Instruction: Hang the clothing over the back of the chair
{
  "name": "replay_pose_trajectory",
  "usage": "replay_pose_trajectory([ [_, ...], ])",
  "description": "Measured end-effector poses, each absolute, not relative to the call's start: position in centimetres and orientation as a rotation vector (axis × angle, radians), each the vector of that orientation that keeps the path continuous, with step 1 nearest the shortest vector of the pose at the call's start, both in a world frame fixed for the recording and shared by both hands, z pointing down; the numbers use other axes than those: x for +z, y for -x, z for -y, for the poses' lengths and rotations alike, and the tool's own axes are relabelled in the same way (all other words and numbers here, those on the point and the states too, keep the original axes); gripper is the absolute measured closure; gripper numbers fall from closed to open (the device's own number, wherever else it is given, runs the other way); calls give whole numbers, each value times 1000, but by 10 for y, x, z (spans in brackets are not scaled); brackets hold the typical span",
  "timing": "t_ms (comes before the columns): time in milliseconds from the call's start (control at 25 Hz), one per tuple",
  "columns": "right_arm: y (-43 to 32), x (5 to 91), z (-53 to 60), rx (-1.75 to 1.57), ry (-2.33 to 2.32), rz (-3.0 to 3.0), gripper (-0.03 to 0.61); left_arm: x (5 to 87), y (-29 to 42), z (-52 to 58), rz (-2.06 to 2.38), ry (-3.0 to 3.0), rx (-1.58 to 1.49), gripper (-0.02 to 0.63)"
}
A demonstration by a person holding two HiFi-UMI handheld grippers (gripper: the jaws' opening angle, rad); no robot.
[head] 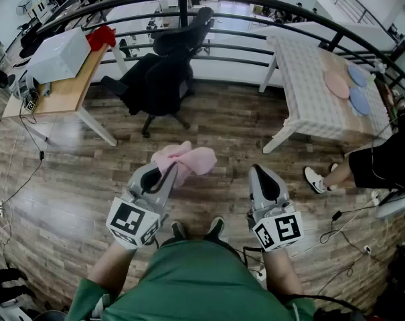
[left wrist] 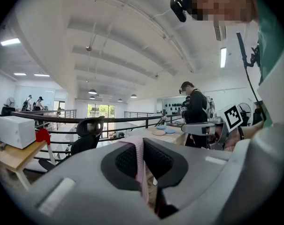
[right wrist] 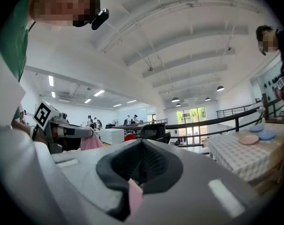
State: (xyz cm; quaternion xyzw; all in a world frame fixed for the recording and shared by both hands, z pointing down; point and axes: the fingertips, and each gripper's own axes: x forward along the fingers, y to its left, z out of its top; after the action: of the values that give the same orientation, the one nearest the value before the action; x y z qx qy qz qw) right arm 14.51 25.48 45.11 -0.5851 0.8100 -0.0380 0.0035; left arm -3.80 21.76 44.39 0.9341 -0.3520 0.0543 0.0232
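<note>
Item one: left gripper (head: 169,172), low and left of centre in my head view, jaws closed on the pink clothing (head: 187,158); in the left gripper view a band of the fabric runs up between the two pads, pinched tight. The rest of the clothing bunches in a loose heap past the gripper's tips, above the wooden floor (head: 215,122). Item two: right gripper (head: 259,174), beside the left and apart from the heap, jaws drawn together; a small pink sliver (right wrist: 134,196) shows low between them, and I cannot tell what it is. Item three: black chair (head: 165,65), well ahead of both grippers, standing before the curved railing (head: 256,2), with no clothing on it yet. Item four: wooden desk (head: 68,92) at left bearing a white box (head: 58,55). Item five: checked table (head: 309,79) at right with three plates (head: 336,84).
</note>
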Motion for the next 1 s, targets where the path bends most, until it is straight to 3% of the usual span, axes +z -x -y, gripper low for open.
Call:
replay_pose_trajectory([
  [520,-59,440,-249,-140,1954,-2440,575,479,107,-212,841,-3194,605,594],
  [1000,-49,440,-204,-133,1965,-2466,575,449,90,-174,766,-3269,507,594],
])
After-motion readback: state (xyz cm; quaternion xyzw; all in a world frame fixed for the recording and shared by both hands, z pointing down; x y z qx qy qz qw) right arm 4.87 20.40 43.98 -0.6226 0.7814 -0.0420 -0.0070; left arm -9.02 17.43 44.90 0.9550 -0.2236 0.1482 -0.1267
